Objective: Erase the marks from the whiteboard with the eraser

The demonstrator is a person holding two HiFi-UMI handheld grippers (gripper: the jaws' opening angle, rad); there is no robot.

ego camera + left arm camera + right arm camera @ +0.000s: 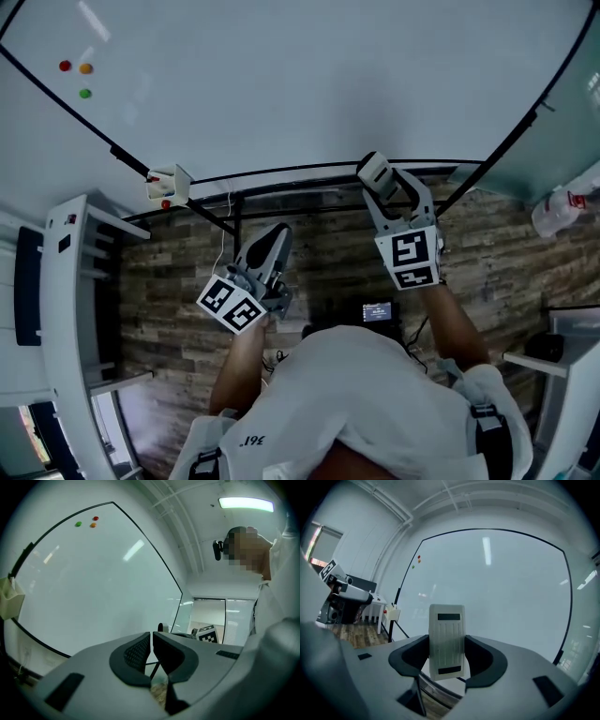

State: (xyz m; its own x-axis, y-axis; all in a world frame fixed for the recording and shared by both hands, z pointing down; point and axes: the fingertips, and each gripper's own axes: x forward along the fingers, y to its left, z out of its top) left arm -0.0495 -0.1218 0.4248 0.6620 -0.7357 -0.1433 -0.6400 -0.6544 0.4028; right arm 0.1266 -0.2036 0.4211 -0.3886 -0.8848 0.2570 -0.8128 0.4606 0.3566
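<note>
In the head view, the right gripper (384, 189) is pinching the whiteboard eraser (373, 169) and holding it up near the lower frame of the whiteboard (328, 84), which is filling the far part of the scene. The left gripper (274, 242) is hanging lower, nearer the person and to the left, so the right hand is the one closer to the board. Three round magnets (76, 75), red, orange and green, are sitting at the far left of the board. A small holder box (169, 184) on the lower left frame is carrying something red, though what it is cannot be told. A spray bottle (561, 211) is lying off to the right.

In the left gripper view, the jaws are pressing together with nothing between them. The board is stretching away to the left, and no pen marks are showing on it.

In the right gripper view, the eraser is standing clamped between the jaws, its long axis upright and its ribbed back facing the camera. The board is lying straight ahead beyond it and seems not to be touching it. Wiping would probably mean pushing forward first.
</note>
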